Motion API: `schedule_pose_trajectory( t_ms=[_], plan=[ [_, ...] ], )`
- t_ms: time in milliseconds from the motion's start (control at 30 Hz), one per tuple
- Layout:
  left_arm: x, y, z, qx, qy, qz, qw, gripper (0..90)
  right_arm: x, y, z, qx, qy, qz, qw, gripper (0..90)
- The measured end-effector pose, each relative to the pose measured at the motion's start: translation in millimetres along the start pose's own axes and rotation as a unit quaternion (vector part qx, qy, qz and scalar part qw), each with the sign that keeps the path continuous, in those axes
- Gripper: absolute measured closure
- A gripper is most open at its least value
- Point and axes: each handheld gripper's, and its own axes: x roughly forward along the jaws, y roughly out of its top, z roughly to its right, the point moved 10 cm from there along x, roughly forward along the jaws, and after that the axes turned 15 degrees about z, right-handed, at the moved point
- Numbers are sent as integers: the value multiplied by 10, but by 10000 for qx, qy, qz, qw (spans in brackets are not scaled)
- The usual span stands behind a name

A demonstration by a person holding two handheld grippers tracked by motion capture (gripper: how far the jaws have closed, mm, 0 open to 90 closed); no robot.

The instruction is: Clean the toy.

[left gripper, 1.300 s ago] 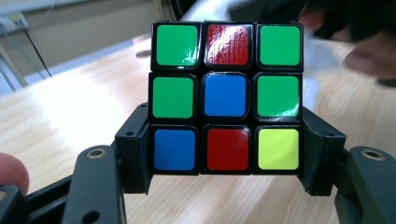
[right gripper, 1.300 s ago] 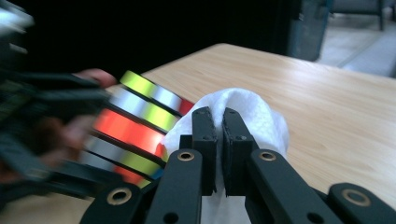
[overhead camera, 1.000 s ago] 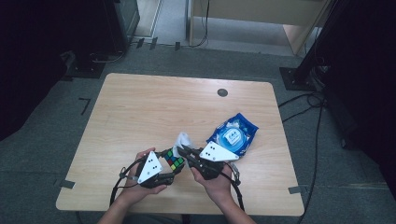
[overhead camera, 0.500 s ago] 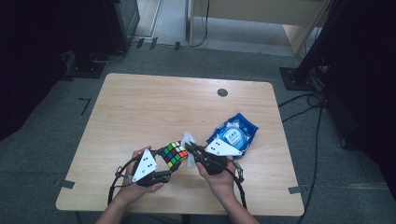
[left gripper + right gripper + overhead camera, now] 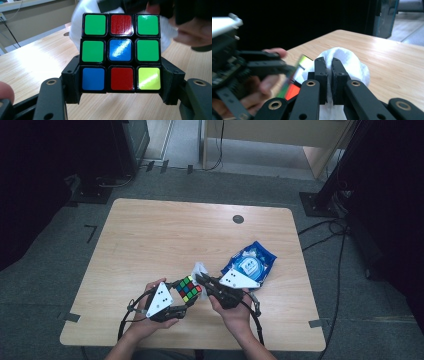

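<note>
A scrambled puzzle cube (image 5: 188, 288) is held just above the table's front edge, my left gripper (image 5: 183, 296) shut on it from both sides. In the left gripper view the cube (image 5: 121, 52) shows a green, red, blue and yellow face, and the left gripper (image 5: 120, 83) clamps its bottom row. My right gripper (image 5: 203, 279) is shut on a white wipe (image 5: 199, 269) right beside the cube's far-right side. In the right gripper view the right gripper (image 5: 330, 63) pinches the wipe (image 5: 352, 62), with the cube (image 5: 295, 82) to its left.
A blue wipe packet (image 5: 248, 264) lies on the wooden table (image 5: 165, 235) just right of my right hand. A small dark round cap (image 5: 238, 219) sits in the tabletop near the far edge. Cables trail off the front edge.
The cube has turned in the left gripper, so its coloured face now shows upward. The right gripper with the wipe has shifted slightly toward the cube.
</note>
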Motion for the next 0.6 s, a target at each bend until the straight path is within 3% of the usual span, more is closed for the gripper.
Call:
schedule_pose_trajectory(
  t_ms=[133,233,333,433,600],
  plan=[
    [-41,20,-92,-104,112,58,9999,343,4,-131,143,35,-165,-142,9998,863],
    [-82,54,-156,-174,172,132,9996,343,19,-293,219,57,-240,-414,9988,861],
    [-112,88,-221,-191,266,192,9993,343,36,-495,319,19,-361,-781,9963,858],
    [-138,65,-277,-186,335,153,9991,343,23,-618,429,132,-490,-984,9938,855],
    [-150,45,-324,-210,397,129,9989,343,-14,-589,535,108,-614,-928,9937,842]
  ],
)
